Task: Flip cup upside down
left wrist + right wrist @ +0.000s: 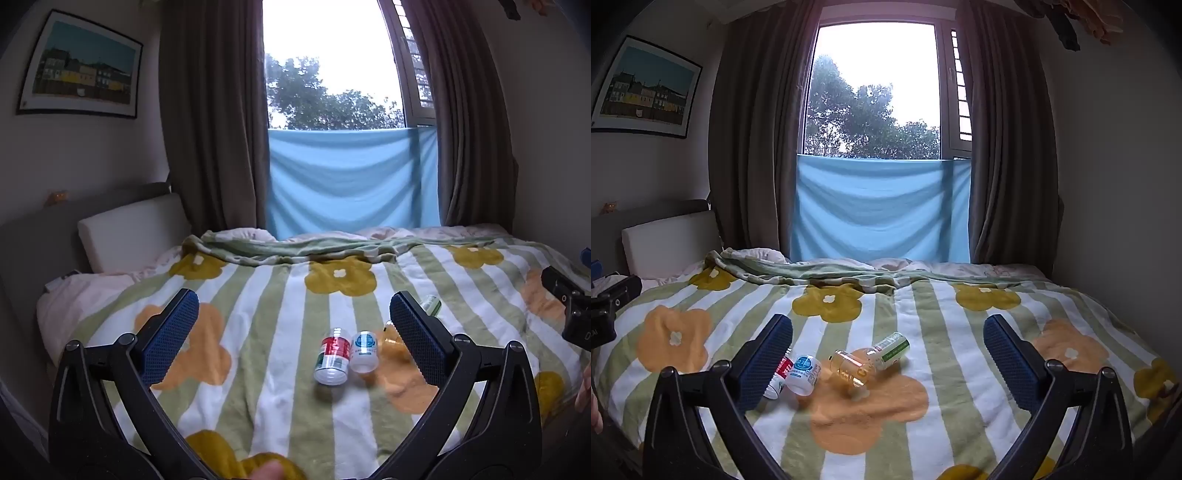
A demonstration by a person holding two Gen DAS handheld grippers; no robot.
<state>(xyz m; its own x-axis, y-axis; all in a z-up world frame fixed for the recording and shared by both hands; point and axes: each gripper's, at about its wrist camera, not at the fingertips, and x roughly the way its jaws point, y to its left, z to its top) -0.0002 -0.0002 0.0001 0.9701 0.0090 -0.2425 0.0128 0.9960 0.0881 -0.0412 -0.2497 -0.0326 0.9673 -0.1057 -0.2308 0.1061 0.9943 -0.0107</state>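
Four small cups are seen lying on their sides on the striped floral blanket [923, 314], left to right: a red-labelled cup [332, 356], a blue-labelled cup [365, 350] touching it, an amber cup [849, 365], and a green-labelled cup [892, 349]. The left gripper [295, 325] and the right gripper [888, 343] are both held spread wide above the bed, nothing gripped.

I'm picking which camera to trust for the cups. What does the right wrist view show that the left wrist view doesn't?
Right wrist only: the amber cup and green-label cup lie in full view.
Left wrist only: the red-label cup is unblocked; a tool finger hides most of the amber one.
Both: the blue-label cup, the striped blanket, both tools open.
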